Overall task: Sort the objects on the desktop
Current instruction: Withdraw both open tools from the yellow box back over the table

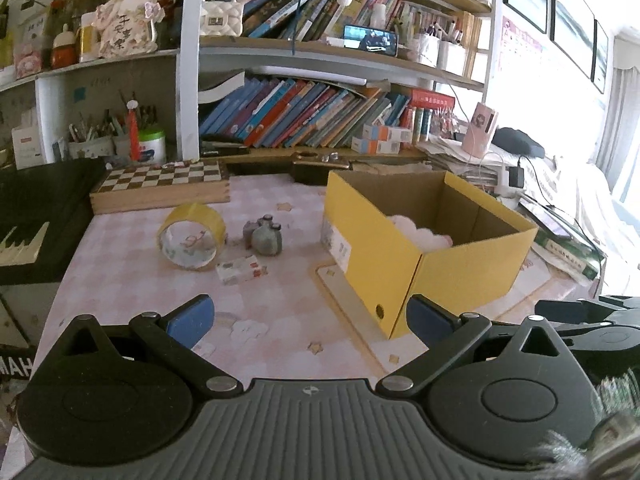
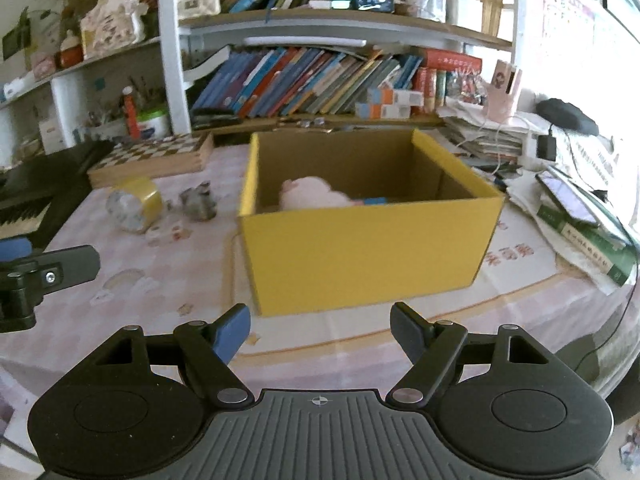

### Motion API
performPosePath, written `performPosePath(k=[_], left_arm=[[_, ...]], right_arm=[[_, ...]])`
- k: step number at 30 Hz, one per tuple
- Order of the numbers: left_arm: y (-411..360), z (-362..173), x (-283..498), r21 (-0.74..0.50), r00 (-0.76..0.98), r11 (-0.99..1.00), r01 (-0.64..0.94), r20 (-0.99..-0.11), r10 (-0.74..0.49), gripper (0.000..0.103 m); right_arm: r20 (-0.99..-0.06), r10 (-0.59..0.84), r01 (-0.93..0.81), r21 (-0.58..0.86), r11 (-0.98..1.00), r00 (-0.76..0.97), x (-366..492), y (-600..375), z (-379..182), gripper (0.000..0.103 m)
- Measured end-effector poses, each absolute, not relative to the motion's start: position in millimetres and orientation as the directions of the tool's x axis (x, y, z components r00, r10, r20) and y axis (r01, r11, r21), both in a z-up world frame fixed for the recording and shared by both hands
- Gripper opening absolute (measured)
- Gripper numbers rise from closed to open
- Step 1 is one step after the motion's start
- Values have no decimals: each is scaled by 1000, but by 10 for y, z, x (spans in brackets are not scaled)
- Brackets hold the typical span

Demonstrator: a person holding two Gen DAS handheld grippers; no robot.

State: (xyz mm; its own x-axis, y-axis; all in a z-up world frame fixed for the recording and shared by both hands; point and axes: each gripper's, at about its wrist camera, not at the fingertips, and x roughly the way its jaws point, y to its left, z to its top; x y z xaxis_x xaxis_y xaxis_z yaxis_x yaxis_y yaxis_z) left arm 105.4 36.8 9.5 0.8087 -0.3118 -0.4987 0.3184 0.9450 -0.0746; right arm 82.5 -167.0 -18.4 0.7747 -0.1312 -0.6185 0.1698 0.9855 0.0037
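Observation:
A yellow cardboard box (image 1: 460, 276) (image 2: 360, 248) stands open on the pink tablecloth, with a pale pink plush item (image 2: 312, 196) (image 1: 420, 234) and something blue inside. Left of it lie a yellow tape roll (image 1: 192, 240) (image 2: 136, 204), small grey-green ceramic bottles (image 1: 264, 236) (image 2: 198, 200) and a small printed packet (image 1: 240, 270) (image 2: 168, 234). My left gripper (image 1: 310, 316) hovers open over the cloth, near the box's front corner, nothing between its fingers. My right gripper (image 2: 320, 330) is open and empty in front of the box's near wall.
A wooden chessboard box (image 1: 160, 188) lies at the back left beside a black keyboard (image 1: 36, 224). Bookshelves (image 1: 312, 120) rise behind the table. Stacked books and a phone (image 2: 572, 204) sit at the right, with cables and a charger.

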Motion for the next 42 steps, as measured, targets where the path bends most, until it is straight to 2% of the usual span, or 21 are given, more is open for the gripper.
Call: performPosePath(k=[10,15,22,29,42], left_arm=[[790,18,926,-70,804,958,280,-528,-274,103],[984,-42,892,-61,792,968,243,-563,-234,103],[1336,44,795,-76,833,984,164,-523,-179,103],[1535,49,750,-96,841,991,98,-524,-134,103],[1469,-12,1042,-112,834,989,99,-533,-144,103]], right_arm=[[-636,-81,111,9,994,768,755,-1223,-254,79],[-679,-28,66,30,997,734,787,-1034,-332,79],[-677,46,-37,28,999,735,900,-715,-335,79],[-660,73,-89,9,996,748,981,-474,-297,79],[-674,98,-131,2,991,732,1257,-462,-359,79]])
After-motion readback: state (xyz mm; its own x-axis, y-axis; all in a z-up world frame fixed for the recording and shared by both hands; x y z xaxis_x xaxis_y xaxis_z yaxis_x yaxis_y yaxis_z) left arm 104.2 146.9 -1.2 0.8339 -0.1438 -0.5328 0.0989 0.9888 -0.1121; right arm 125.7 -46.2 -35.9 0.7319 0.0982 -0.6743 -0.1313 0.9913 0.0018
